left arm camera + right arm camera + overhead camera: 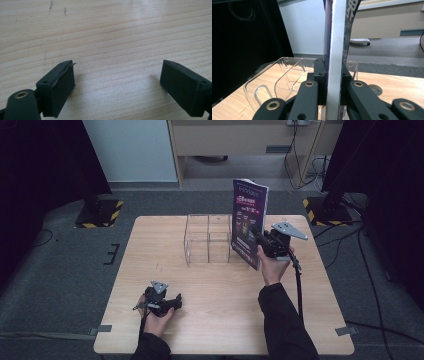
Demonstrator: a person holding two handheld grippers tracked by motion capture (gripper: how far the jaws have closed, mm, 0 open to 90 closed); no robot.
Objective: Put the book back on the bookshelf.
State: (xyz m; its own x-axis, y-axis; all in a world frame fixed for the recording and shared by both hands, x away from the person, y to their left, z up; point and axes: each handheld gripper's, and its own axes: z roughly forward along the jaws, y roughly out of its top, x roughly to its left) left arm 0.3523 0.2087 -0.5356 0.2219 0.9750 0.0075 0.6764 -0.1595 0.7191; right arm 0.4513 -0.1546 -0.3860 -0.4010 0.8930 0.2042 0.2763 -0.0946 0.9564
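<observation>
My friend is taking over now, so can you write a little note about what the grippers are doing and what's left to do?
Right gripper: shut on the purple magazine, held upright at the right end of the clear rack.
Left gripper: open, holding nothing, low over the wooden table near the front left.
Done: magazine gripped and brought to the rack.
Left: probably lower it into a rack slot, then let go.
</observation>
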